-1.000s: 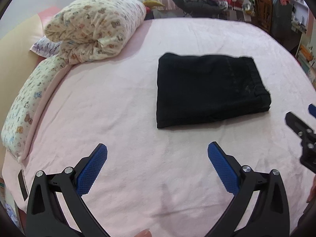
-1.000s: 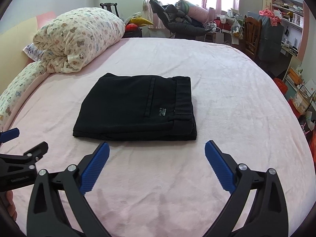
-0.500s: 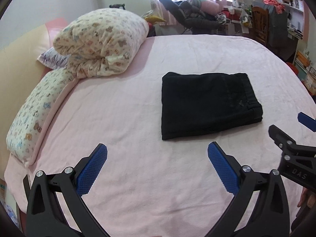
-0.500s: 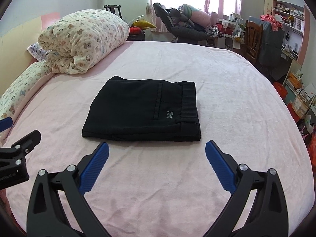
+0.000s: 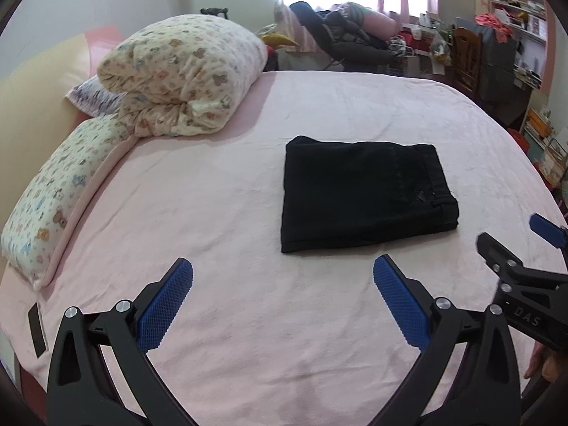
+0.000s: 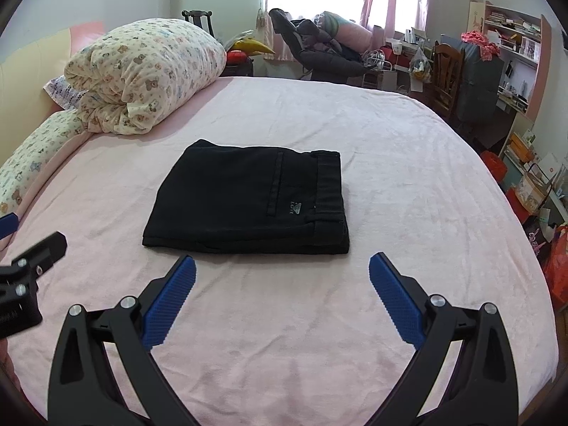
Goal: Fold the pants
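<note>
Black pants lie folded into a flat rectangle on the pink bed, waistband to the right. In the right wrist view the pants show a back pocket and a small logo. My left gripper hovers open over the sheet, near the fold's front left corner, holding nothing. My right gripper is open too, just in front of the pants' near edge and apart from them. Each gripper shows at the edge of the other's view: the right gripper and the left one's body at the far left.
A rolled bear-print duvet and a long pillow lie at the bed's left side. Beyond the bed stand a chair piled with clothes, a wooden chair and shelves. A hand shows at the right edge.
Both grippers have pulled back and risen, so the pants look smaller and farther away. The pants have stayed still. Both grippers remain open.
</note>
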Demonstrator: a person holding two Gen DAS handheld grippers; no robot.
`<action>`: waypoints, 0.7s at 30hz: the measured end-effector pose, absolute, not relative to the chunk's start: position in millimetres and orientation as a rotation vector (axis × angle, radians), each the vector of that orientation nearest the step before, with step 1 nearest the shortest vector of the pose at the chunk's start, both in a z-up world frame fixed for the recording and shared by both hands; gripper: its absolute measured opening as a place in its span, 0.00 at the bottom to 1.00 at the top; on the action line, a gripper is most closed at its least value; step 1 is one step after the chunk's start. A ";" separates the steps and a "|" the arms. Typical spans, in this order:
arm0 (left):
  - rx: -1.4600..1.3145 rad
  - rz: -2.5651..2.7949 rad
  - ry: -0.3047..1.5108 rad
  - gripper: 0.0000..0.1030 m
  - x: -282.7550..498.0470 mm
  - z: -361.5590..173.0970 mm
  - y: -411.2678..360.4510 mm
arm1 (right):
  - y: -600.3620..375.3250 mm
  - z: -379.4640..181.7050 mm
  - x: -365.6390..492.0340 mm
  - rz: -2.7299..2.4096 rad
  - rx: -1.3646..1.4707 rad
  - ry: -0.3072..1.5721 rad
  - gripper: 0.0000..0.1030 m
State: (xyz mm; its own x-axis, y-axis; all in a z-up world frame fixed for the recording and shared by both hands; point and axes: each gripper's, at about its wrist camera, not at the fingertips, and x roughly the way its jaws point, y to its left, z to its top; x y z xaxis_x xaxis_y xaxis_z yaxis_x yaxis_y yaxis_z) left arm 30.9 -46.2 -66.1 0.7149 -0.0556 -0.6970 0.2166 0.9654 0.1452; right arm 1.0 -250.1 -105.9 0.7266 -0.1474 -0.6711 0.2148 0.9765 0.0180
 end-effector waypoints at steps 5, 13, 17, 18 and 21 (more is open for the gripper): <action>0.235 -0.109 0.791 0.99 34.9 -69.2 -43.1 | -250.2 -106.9 -3.8 -0.206 0.096 0.737 0.95; 0.247 -0.121 0.830 0.99 33.4 -75.8 -48.0 | -249.5 -109.1 -7.0 -0.208 0.095 0.738 0.95; 0.249 -0.131 0.828 0.99 32.0 -76.6 -49.7 | -249.0 -111.1 -10.5 -0.213 0.094 0.738 0.95; 0.251 -0.132 0.827 0.99 31.7 -76.8 -50.1 | -249.2 -111.8 -11.8 -0.214 0.094 0.739 0.95; 0.242 -0.143 0.829 0.99 30.7 -76.9 -49.7 | -250.1 -114.1 -15.3 -0.213 0.095 0.744 0.95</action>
State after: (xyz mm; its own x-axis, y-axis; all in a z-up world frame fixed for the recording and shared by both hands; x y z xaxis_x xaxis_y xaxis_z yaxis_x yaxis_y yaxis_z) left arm 30.7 -49.7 -76.9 0.6681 -0.0316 -0.7434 0.2198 0.9629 0.1567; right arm -15.3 -250.1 -114.1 0.7151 -0.1588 -0.6807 0.2260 0.9741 0.0102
